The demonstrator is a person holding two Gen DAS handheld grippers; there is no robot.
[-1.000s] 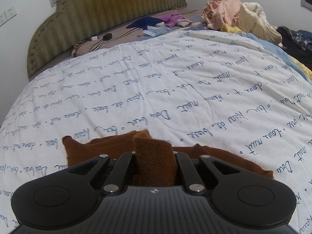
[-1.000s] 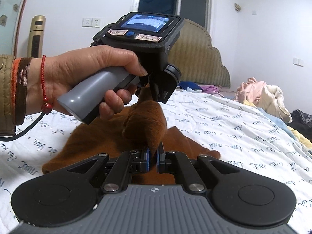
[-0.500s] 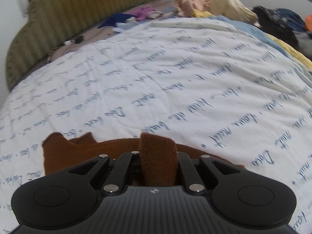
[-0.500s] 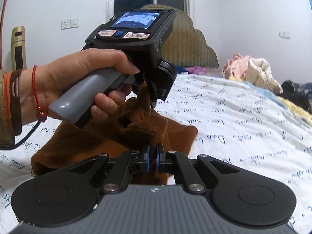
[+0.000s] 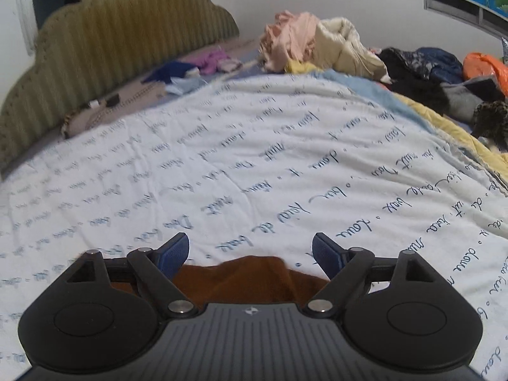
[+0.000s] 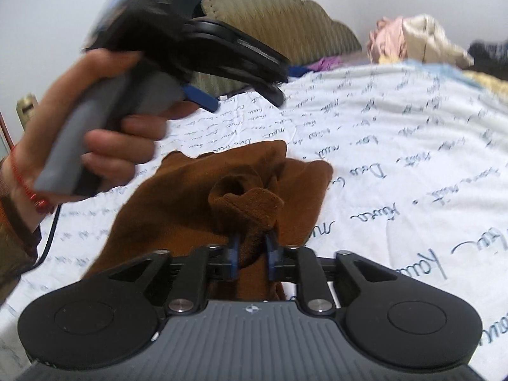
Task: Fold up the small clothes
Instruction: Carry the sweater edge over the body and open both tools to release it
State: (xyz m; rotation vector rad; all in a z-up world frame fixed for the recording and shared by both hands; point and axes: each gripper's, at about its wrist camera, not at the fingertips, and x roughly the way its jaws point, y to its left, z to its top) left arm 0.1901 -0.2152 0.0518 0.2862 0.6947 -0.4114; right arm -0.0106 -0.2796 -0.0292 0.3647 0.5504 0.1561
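So on the far left of the right wrist view there's a hand with a red string at the wrist, wrapped round the grey handle of the left gripper, which is blurred and held up over the bed. Its jaws have just been opening and now stand wide with nothing between them; in its own view the blue pads sit far apart and the brown cloth lies on the sheet just under and behind them, not touching either pad

Moving right, that same cloth is spread in a rumpled heap on the white sheet with the blue handwriting print, near the front edge of the bed. A bunched fold of it runs up between the pads of the right gripper. Those jaws have just been opening too, narrow gap, and the fold fills it, so I'd say it's gripped

Further right and back: olive headboard, then a clothes pile in pink and cream
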